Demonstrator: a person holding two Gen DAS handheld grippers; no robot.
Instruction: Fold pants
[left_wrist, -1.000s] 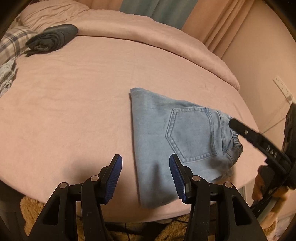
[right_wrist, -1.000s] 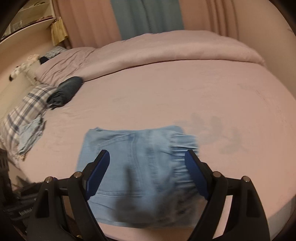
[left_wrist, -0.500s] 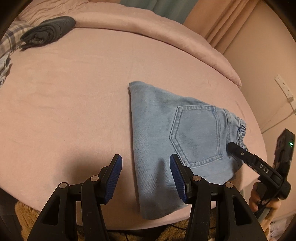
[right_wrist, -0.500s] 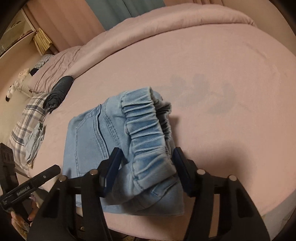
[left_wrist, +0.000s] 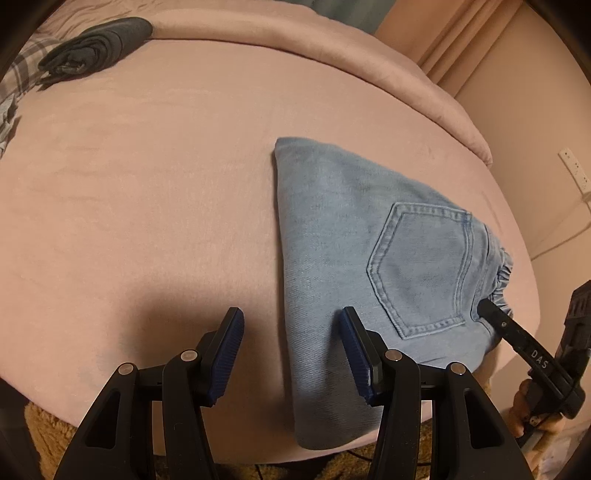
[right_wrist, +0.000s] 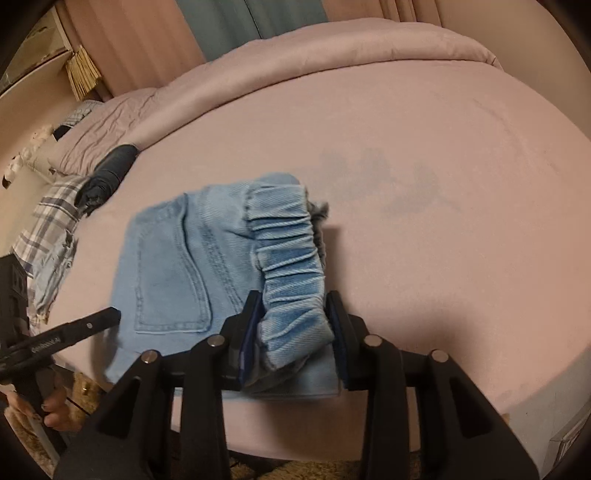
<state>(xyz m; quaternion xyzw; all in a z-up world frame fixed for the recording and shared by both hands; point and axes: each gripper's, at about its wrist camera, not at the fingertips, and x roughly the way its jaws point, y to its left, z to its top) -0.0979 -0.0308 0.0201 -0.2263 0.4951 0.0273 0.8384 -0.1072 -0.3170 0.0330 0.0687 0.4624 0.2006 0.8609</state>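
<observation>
Light blue denim pants (left_wrist: 347, 236) lie folded on the pink bed, back pocket up, near its front edge. My left gripper (left_wrist: 291, 354) is open and empty, hovering over the pants' left folded edge. My right gripper (right_wrist: 293, 332) is shut on the pants' elastic waistband (right_wrist: 288, 258), bunched between the blue pads. In the left wrist view the right gripper's finger (left_wrist: 517, 332) reaches the waistband at the pants' right end. In the right wrist view the left gripper's finger (right_wrist: 70, 332) shows at lower left beside the pants (right_wrist: 166, 266).
A rolled dark garment (left_wrist: 99, 44) lies at the bed's far left, beside plaid fabric (right_wrist: 51, 218). A pink duvet roll (left_wrist: 332, 48) runs along the back. The bed's front edge (left_wrist: 221, 454) drops to a brown shaggy rug. A wall socket (left_wrist: 572, 170) is at right.
My right gripper came down onto the waistband and closed on it, bunching the elastic. The left gripper stayed open and shifted slightly closer to the pants.
</observation>
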